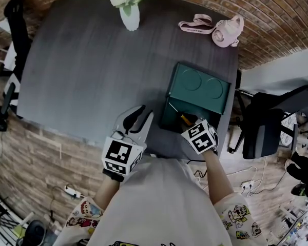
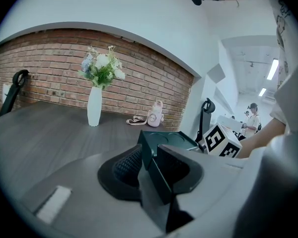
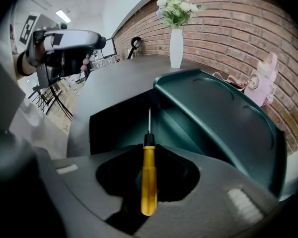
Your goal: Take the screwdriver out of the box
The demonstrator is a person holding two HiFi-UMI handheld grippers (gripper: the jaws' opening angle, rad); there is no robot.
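Right gripper view shows the right gripper [image 3: 150,157] clamped on the yellow handle of the screwdriver [image 3: 148,182], whose tip points into the open green box [image 3: 218,118] on the grey table [image 1: 92,70]. The left gripper [image 2: 150,158] has its jaws wide apart, with the box's near corner between them.

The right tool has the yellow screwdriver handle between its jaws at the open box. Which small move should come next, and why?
Probably lift the right tool up and back, away from the green box. The yellow screwdriver seems clamped by its handle, but its shaft points into the opening beside the open lid.
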